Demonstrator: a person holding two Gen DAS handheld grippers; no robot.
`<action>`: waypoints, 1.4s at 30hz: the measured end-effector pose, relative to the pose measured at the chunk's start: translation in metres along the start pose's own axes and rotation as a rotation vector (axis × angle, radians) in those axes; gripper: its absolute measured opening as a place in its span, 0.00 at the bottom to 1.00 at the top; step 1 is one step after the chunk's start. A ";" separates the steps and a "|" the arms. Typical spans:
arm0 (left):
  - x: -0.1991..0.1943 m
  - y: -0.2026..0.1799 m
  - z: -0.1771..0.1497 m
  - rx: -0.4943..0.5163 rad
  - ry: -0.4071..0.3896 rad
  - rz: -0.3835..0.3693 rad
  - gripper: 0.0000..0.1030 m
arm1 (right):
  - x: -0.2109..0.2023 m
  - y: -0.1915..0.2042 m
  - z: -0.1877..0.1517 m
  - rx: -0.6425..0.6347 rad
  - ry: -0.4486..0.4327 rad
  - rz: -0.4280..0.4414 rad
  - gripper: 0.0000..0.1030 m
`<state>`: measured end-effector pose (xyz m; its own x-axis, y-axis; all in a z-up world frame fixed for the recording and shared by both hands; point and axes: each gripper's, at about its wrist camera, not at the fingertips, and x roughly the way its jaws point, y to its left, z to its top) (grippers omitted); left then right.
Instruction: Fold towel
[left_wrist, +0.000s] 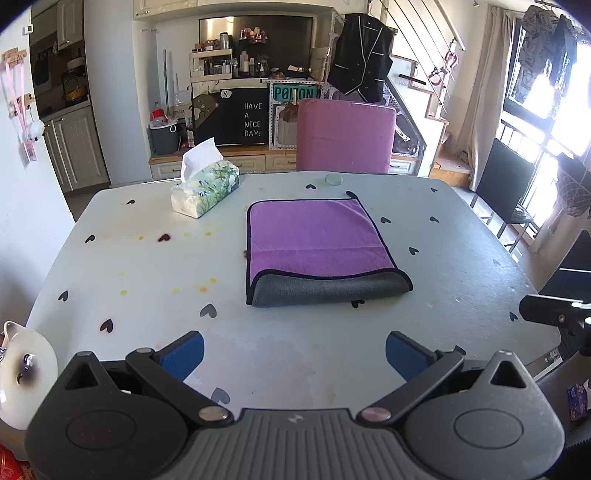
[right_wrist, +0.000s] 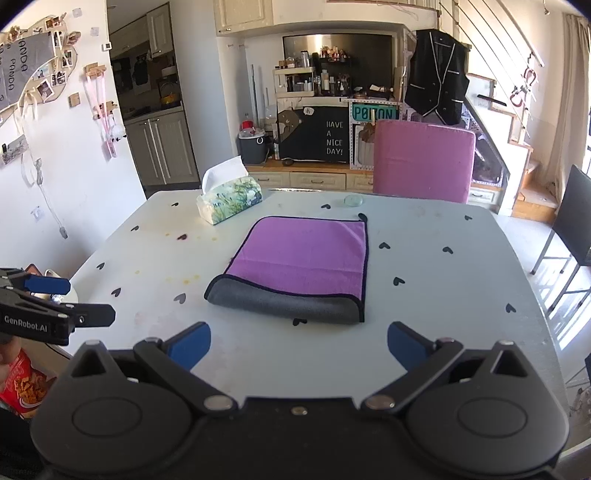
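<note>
A purple towel (left_wrist: 314, 236) with a grey underside and dark edging lies folded on the white table (left_wrist: 147, 266), its grey fold toward me. It also shows in the right wrist view (right_wrist: 303, 254). My left gripper (left_wrist: 293, 354) is open and empty, held above the table's near side, short of the towel. My right gripper (right_wrist: 299, 347) is open and empty, also just short of the towel's grey fold. The left gripper (right_wrist: 55, 295) appears at the left edge of the right wrist view.
A tissue pack (left_wrist: 205, 190) stands at the table's far left. A small clear disc (left_wrist: 333, 180) lies near the far edge. A pink chair (left_wrist: 345, 134) stands behind the table, a black chair (left_wrist: 506, 184) to the right. A white bowl-like object (left_wrist: 22, 369) sits near left.
</note>
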<state>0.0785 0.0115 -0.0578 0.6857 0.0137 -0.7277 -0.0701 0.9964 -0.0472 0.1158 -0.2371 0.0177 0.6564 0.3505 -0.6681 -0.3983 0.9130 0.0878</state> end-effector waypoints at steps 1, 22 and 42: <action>0.003 0.000 0.000 -0.001 0.002 0.001 1.00 | 0.004 -0.001 0.000 0.003 0.001 0.003 0.99; 0.083 0.008 0.020 -0.025 0.069 -0.001 1.00 | 0.087 -0.019 0.011 0.045 0.033 -0.011 0.99; 0.186 0.016 0.040 -0.032 0.169 0.028 0.99 | 0.186 -0.050 0.012 0.103 0.092 -0.049 0.99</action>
<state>0.2334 0.0334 -0.1664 0.5521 0.0248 -0.8334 -0.1124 0.9926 -0.0449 0.2658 -0.2154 -0.1019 0.6099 0.2886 -0.7381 -0.2959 0.9469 0.1257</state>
